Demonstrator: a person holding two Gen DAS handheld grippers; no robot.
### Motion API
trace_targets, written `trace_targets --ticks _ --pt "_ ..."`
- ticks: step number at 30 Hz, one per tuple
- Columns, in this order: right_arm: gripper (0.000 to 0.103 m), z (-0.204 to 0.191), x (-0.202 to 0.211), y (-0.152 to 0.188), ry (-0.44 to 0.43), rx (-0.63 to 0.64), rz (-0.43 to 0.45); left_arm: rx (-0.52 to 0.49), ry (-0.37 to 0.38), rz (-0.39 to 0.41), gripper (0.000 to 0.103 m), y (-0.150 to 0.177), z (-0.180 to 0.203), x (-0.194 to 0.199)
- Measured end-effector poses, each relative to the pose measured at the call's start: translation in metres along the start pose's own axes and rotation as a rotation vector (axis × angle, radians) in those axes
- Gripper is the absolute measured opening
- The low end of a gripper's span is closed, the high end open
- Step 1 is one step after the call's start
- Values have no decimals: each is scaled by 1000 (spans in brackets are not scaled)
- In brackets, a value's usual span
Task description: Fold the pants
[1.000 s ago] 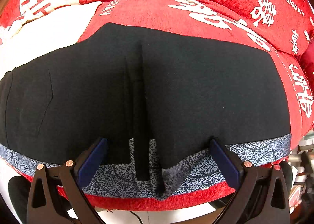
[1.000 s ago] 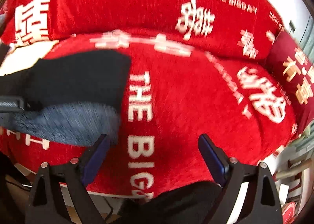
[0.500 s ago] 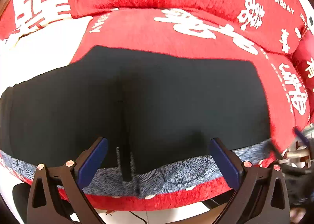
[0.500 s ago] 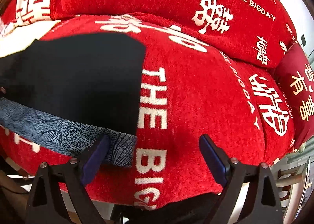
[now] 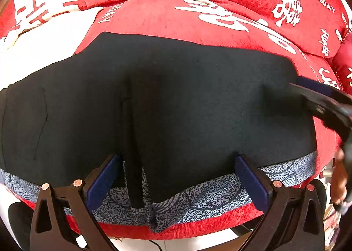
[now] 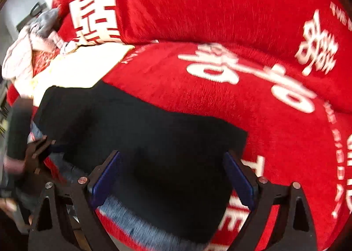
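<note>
We see a red sofa cushion (image 5: 154,17) printed with white characters filling both views, a matching red back cushion (image 6: 198,9) across the top of each frame. The black pants (image 5: 176,108) lie flat across the middle of the left wrist view, their grey patterned waistband (image 5: 209,193) running along the lower edge, just above the cushion's front.

We judge the task is at an early step: the pants are spread and no fold is visible yet. The left gripper (image 5: 176,180) sits at the bottom centre with its jaws spread wide over the waistband, holding nothing. The right gripper (image 6: 173,180), also spread and empty, hovers over the pants' right part; in the left view it enters blurred from the right edge.

Next, we think each gripper needs to pinch an edge before lifting it across.

In the upper left of the right view, a pale pile of clothes (image 6: 24,53) lies on the sofa.
</note>
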State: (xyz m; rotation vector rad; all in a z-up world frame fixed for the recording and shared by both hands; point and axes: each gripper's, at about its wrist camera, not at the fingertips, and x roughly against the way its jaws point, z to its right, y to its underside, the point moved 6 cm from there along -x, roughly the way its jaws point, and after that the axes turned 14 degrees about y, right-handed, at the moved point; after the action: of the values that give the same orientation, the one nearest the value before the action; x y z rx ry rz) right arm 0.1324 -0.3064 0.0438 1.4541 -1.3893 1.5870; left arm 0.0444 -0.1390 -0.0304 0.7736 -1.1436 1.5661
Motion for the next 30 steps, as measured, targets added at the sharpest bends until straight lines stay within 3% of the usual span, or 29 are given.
trace_targets --ticks 3,6,10,13,15,18,21,24,27,30 --pt "97 1 -15 -1 -20 -23 -24 3 -4 5 103 -1 1 -1" --pt "97 -4 -10 1 19 6 -26 13 -2 -7 103 -2 1 1" --pt "97 -10 28 20 -84 -67 17 46 -15 43 103 1 -7 23" --pt "97 -17 39 50 -100 -75 12 29 -60 -2 103 6 -13 11" --pt "97 -22 27 67 -50 -63 -17 44 -34 0 103 8 -15 7" --pt "97 -32 29 69 38 -16 13 43 -37 36 103 8 -19 23" --pt "97 -40 37 58 24 -22 36 60 -72 64 103 10 -41 33" --pt "97 -42 19 51 83 -10 -11 109 36 44 103 13 -57 28" --pt "97 -51 10 35 192 20 -18 114 50 86 103 13 -63 44" --pt "97 -71 9 19 220 54 7 153 66 116 103 17 -84 56"
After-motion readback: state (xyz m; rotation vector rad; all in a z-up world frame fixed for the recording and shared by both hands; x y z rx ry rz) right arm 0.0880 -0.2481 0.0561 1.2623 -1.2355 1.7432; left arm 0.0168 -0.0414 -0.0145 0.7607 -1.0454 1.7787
